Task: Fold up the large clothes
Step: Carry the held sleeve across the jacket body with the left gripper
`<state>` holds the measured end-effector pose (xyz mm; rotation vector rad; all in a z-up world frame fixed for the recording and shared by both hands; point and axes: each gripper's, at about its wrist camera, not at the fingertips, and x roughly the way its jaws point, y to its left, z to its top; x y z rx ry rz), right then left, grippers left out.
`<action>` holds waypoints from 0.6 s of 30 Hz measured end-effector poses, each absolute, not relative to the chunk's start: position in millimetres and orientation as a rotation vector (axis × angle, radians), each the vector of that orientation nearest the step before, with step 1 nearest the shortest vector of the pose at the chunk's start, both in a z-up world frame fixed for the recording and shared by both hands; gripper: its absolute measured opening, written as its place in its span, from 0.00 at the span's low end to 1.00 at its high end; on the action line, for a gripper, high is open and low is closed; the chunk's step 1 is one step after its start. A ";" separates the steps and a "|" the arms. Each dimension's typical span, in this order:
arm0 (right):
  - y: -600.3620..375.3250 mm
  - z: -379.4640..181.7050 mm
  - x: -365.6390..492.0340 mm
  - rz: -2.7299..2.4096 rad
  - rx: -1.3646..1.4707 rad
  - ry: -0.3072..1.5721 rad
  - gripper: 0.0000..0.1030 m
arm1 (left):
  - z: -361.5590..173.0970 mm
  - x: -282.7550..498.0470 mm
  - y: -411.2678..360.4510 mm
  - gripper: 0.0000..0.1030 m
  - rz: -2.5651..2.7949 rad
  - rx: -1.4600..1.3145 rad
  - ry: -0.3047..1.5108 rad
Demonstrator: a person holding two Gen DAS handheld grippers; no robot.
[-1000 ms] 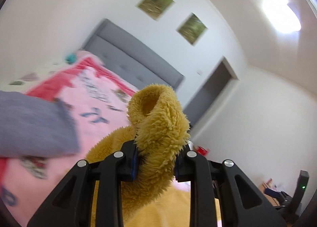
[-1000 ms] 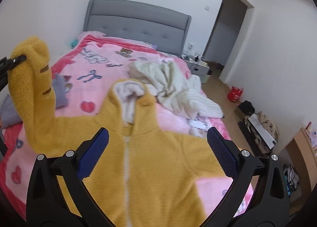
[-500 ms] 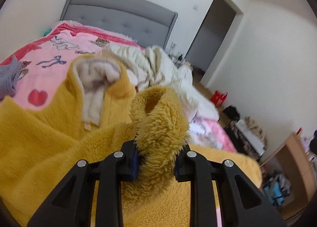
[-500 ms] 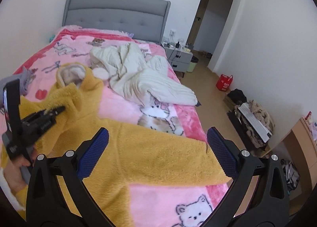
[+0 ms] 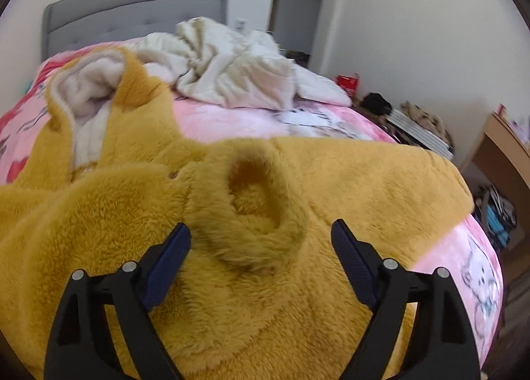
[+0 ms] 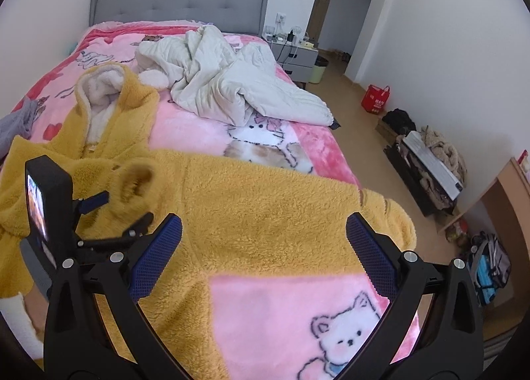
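A fluffy yellow hooded jacket [image 6: 265, 211] lies spread on the pink bed, its cream-lined hood [image 6: 99, 88] toward the headboard. Its left sleeve cuff [image 5: 261, 211] lies folded across the chest, just ahead of my left gripper [image 5: 260, 241], which is open with the cuff between but free of the blue pads. In the right wrist view the left gripper [image 6: 114, 211] shows at the left by the cuff [image 6: 135, 178]. My right gripper [image 6: 263, 247] is open and empty above the jacket's lower body. The other sleeve [image 6: 387, 217] reaches toward the bed's right edge.
A crumpled white quilt [image 6: 228, 85] lies behind the jacket. A grey garment [image 6: 16, 125] sits at the bed's left edge. The pink blanket [image 6: 281, 320] covers the bed. Right of the bed are a nightstand [image 6: 294, 55], red bag [image 6: 376, 98], floor clutter and a wooden desk [image 6: 510, 194].
My left gripper carried the sleeve cuff across onto the jacket's chest, lowered it and opened, letting it go. The right gripper stayed open and shifted toward the jacket's right side.
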<state>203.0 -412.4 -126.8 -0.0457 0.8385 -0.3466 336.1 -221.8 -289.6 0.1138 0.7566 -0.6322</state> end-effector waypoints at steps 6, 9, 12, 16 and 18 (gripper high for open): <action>-403.7 -124.3 240.0 -0.090 0.114 0.879 0.92 | -247.2 340.0 -147.6 0.88 -0.681 0.035 0.804; -386.5 -146.8 277.2 0.109 0.184 0.951 0.80 | -237.1 363.1 -74.1 0.91 -0.521 -0.022 0.835; -366.7 -178.5 312.4 0.221 0.209 1.016 0.56 | -245.9 387.6 -5.1 0.91 -0.352 -0.061 0.893; -350.0 -216.4 343.8 0.211 0.194 1.095 0.56 | -265.8 409.6 56.3 0.91 -0.242 -0.122 0.975; -352.0 -231.2 352.5 0.194 0.243 1.118 0.56 | -278.5 414.9 75.4 0.91 -0.235 -0.200 1.014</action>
